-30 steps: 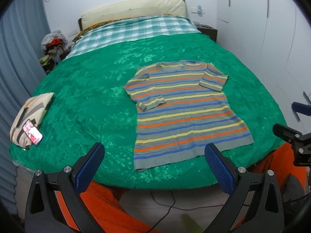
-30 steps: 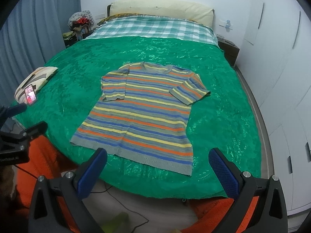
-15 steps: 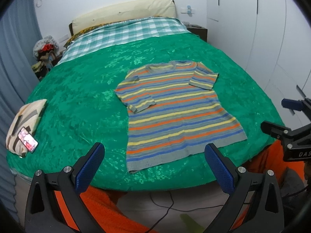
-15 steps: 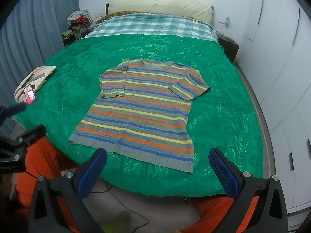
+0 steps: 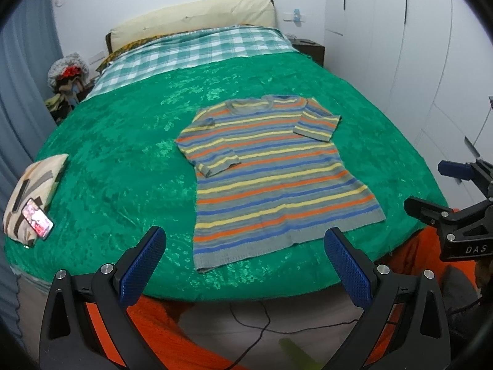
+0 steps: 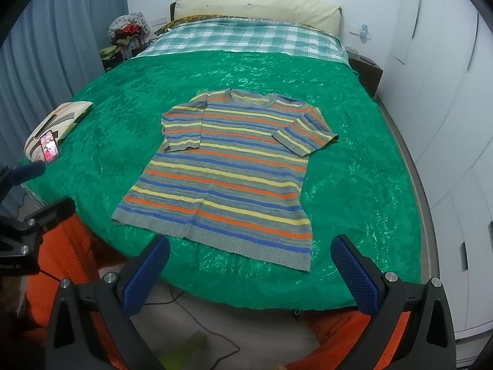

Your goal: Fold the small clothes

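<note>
A striped knit sweater [image 5: 271,172] [image 6: 228,172] in grey, orange, yellow and blue lies flat on the green bedspread [image 5: 123,160] [image 6: 363,166], neck toward the headboard. Both sleeves are folded in over its body. My left gripper [image 5: 245,259] hangs open off the bed's near edge, short of the hem, with nothing between its blue pads. My right gripper [image 6: 249,265] is open too, also short of the hem and empty. Each gripper shows at the edge of the other's view.
A folded patterned cloth [image 5: 30,191] [image 6: 58,123] with a lit phone [image 5: 37,220] [image 6: 49,148] on it lies at the bed's left edge. Checked bedding [image 5: 197,52] and a pillow sit at the head. White wardrobe doors [image 6: 446,98] line the right side. A cable [image 5: 255,330] runs on the floor below.
Both views have shifted slightly: the sweater sits a little further left in the left wrist view and a bit higher in the right wrist view. The sweater itself has not moved.
</note>
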`<control>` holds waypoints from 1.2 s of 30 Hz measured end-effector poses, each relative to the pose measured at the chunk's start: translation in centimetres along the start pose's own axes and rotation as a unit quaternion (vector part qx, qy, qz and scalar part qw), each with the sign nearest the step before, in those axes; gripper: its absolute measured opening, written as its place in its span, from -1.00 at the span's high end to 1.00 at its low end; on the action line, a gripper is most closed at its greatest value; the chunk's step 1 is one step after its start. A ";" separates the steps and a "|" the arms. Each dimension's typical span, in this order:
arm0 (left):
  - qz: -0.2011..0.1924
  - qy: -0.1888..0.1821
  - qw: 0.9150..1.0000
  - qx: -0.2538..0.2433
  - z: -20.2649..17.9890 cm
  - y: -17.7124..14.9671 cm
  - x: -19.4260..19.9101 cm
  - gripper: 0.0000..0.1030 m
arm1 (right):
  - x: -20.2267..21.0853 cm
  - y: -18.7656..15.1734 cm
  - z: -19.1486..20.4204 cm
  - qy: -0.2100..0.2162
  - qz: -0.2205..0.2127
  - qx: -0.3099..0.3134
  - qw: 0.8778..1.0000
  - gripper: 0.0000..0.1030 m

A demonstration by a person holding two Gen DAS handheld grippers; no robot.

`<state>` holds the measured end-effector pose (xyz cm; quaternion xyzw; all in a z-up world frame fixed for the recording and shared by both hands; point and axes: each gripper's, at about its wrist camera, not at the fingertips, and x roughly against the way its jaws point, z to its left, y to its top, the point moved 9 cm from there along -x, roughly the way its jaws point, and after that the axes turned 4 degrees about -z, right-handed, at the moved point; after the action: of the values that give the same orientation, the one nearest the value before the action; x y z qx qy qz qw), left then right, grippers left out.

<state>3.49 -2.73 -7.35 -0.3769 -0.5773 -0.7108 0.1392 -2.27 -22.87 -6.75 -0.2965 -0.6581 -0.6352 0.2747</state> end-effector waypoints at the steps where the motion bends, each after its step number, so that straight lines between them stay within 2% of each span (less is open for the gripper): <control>1: 0.000 -0.001 1.000 0.001 0.0 0.0 0.0 -0.99 | 0.0 0.0 -0.1 0.000 0.000 0.000 1.000 -1.00; 15: 0.020 -0.021 1.000 0.006 -0.5 -0.5 -0.7 -0.99 | -0.3 -0.3 0.1 0.003 0.004 -0.004 1.000 -1.00; 36: 0.036 -0.021 0.999 0.001 -0.8 -1.0 -1.2 -0.99 | -0.4 -0.6 0.3 0.005 0.006 -0.006 1.000 -1.00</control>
<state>3.39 -3.45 -8.91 -0.4121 -0.5668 -0.6969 0.1524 -2.40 -22.55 -7.46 -0.2987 -0.6512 -0.6389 0.2802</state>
